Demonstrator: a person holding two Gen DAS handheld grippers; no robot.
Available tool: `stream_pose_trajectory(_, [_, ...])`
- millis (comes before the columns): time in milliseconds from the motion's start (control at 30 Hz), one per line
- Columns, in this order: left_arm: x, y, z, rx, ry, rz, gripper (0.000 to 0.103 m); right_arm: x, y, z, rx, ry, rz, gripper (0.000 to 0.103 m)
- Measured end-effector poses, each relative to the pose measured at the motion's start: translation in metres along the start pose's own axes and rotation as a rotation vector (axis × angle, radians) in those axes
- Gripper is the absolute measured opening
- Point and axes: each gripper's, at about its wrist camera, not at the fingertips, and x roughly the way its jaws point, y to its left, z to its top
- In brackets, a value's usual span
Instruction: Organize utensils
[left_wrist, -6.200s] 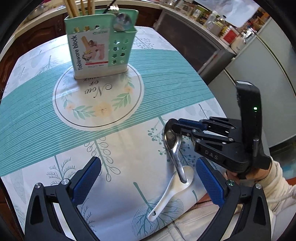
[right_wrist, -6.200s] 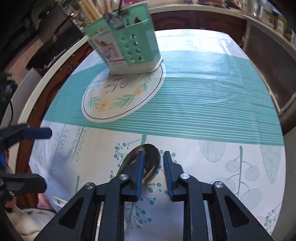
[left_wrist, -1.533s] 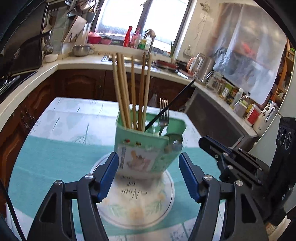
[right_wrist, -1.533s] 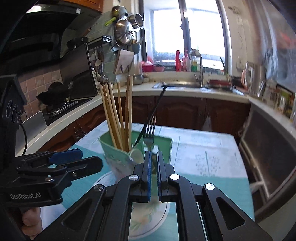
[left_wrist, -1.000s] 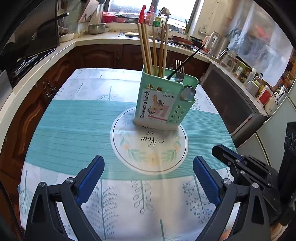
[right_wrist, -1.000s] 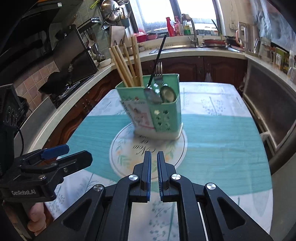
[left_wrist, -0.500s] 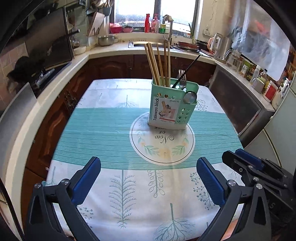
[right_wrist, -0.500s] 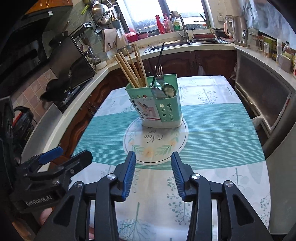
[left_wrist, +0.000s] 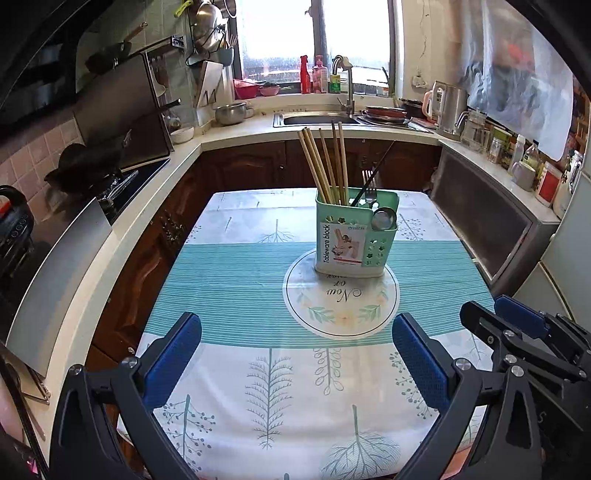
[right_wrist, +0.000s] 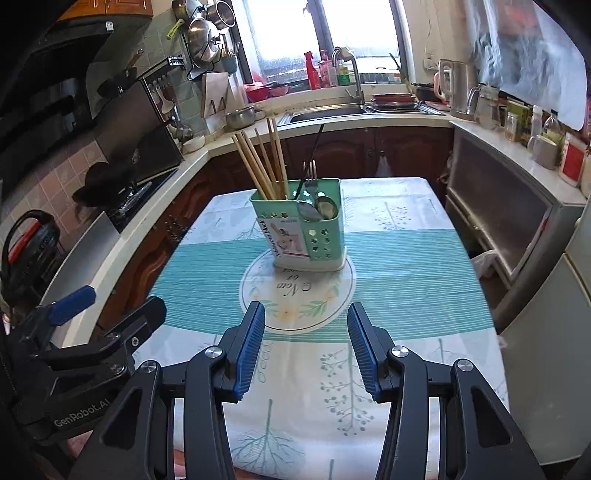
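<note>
A mint green utensil holder stands upright on the round print in the middle of the table; it also shows in the right wrist view. It holds several wooden chopsticks, a fork and metal spoons. My left gripper is open and empty, low over the table's near edge. My right gripper is open and empty, also near the front edge, and shows at the right of the left wrist view.
The table carries a teal and white leaf-print cloth. A counter with a hob runs along the left, a sink at the back, and a cabinet with jars on the right.
Both grippers have drawn back and up from the holder toward the table's front edge. The right gripper's jaws have opened wider. The holder now looks smaller and farther.
</note>
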Motion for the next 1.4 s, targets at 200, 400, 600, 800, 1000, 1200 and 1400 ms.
stream_pose_trajectory(200, [-0.004, 0.004, -0.002, -0.022, -0.001, -0.024, 0.102, -0.007, -0.003, -0.005, 0.004, -0.001, -0.014, 0.048])
stream_pose_trajectory(400, [-0.005, 0.005, -0.003, -0.026, -0.006, -0.017, 0.102, -0.008, -0.003, -0.007, 0.0, -0.012, -0.023, 0.048])
stream_pose_trajectory(600, [-0.001, 0.008, -0.004, -0.04, 0.011, 0.016, 0.102, -0.005, -0.003, -0.008, -0.005, -0.006, -0.013, 0.048])
stream_pose_trajectory(800, [0.005, 0.008, -0.003, -0.041, 0.021, 0.036, 0.102, -0.001, -0.003, -0.007, -0.008, -0.002, -0.013, 0.048])
stream_pose_trajectory(1000, [0.01, 0.007, -0.002, -0.043, 0.027, 0.038, 0.102, 0.006, -0.004, -0.005, -0.004, 0.003, -0.008, 0.048])
stream_pose_trajectory(1200, [0.009, 0.007, -0.002, -0.042, 0.028, 0.039, 0.102, 0.008, -0.005, -0.005, -0.005, 0.005, -0.008, 0.048])
stream_pose_trajectory(1400, [0.013, 0.008, -0.003, -0.047, 0.03, 0.047, 0.102, 0.009, -0.005, -0.005, -0.005, 0.005, -0.006, 0.048])
